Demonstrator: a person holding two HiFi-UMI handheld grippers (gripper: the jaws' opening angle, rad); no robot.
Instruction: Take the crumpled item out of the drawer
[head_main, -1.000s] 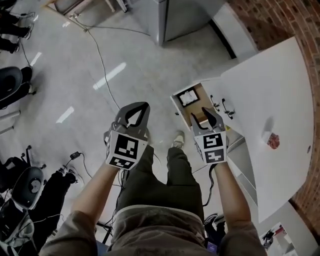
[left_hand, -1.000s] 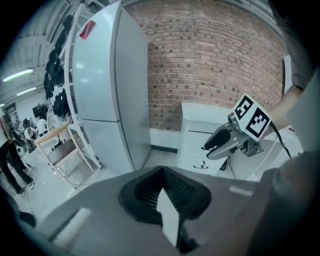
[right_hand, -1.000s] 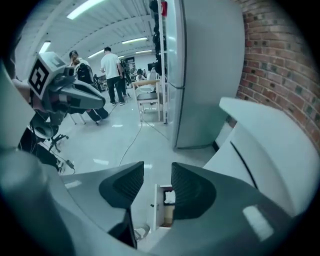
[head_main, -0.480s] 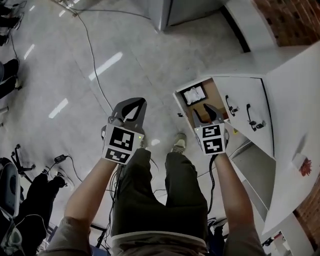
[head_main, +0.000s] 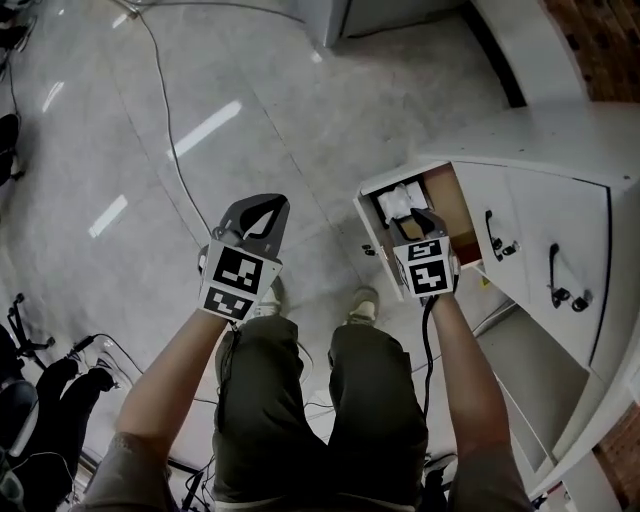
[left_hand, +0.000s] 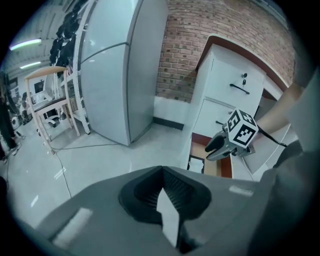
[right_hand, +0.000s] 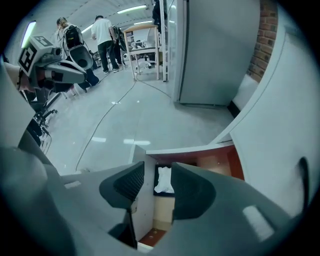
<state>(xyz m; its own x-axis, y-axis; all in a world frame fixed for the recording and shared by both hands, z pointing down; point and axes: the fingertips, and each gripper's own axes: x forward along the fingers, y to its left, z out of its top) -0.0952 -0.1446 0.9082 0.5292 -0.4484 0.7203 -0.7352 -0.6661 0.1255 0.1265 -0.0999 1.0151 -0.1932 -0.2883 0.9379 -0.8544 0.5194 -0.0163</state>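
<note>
Looking down in the head view, the left gripper (head_main: 264, 210) sits left of centre over the grey floor (head_main: 150, 120), its jaws closed tip to tip on nothing. The right gripper (head_main: 418, 222) hangs right of centre above the open drawer (head_main: 452, 203), jaws spread wide and empty. The crumpled item (head_main: 402, 199), white, lies at the drawer's upper end.

The left gripper view shows that gripper's tips meeting at lower centre, with the drawer at mid right.

In the right gripper view, the crumpled item (right_hand: 164, 182) shows between the parted jaws at lower centre, untouched.
</note>
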